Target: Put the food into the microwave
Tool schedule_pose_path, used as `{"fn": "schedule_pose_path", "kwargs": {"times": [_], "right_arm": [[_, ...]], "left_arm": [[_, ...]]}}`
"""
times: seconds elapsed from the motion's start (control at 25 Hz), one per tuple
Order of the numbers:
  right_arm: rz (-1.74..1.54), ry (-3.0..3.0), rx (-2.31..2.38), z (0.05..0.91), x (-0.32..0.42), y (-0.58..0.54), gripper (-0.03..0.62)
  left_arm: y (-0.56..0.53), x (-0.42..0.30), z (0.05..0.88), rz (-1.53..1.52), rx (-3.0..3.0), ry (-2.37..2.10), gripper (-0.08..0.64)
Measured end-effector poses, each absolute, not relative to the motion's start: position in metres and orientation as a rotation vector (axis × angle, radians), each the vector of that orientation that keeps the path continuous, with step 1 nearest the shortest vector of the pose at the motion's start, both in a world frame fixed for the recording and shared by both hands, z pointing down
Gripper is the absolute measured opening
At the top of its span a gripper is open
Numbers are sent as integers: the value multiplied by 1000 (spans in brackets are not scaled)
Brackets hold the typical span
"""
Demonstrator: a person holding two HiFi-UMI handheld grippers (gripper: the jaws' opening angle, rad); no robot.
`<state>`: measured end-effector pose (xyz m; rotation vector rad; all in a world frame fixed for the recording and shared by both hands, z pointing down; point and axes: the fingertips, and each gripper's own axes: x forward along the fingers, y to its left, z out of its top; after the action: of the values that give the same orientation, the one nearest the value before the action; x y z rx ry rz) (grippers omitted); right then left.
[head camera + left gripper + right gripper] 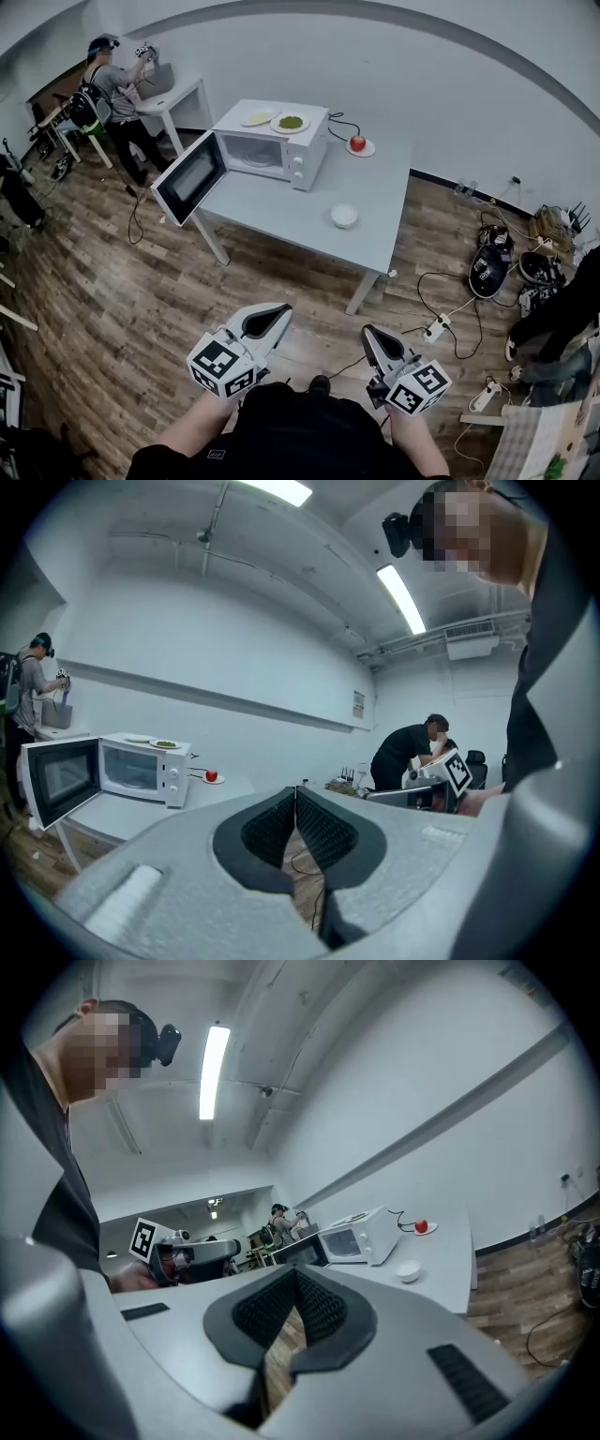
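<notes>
A white microwave [272, 145] stands on the grey table [281, 211] with its door [189, 176] swung open to the left. On its top lie a plate of green food [291, 122] and a pale plate [258, 118]. A red apple [357, 143] rests on a small plate behind it, and a white bowl [344, 216] sits near the table's front. My left gripper [270, 321] and right gripper [373, 339] hover over the floor, well short of the table, both shut and empty. The left gripper view shows the microwave [141, 766] and the apple [212, 776]; the right gripper view shows the bowl [408, 1270].
A person [112, 89] works at a small white table [183, 98] at the back left. Cables and a power strip [436, 328] lie on the wooden floor to the right of the table, with bags [487, 267] beyond and another person [562, 314] at the right edge.
</notes>
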<state>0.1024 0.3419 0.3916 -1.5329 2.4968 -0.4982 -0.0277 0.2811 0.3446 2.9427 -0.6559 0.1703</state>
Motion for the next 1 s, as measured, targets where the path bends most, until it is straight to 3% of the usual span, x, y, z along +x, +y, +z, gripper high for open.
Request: {"fn": "schedule_pose_path", "kwargs": {"times": [0.56, 1.0], "right_arm": [[-545, 2526, -1528, 409, 132, 279, 9], [-577, 2537, -1557, 412, 136, 158, 9]], "left_arm": [[230, 6, 362, 193, 2933, -700, 11], [112, 19, 359, 155, 2935, -664, 11]]}}
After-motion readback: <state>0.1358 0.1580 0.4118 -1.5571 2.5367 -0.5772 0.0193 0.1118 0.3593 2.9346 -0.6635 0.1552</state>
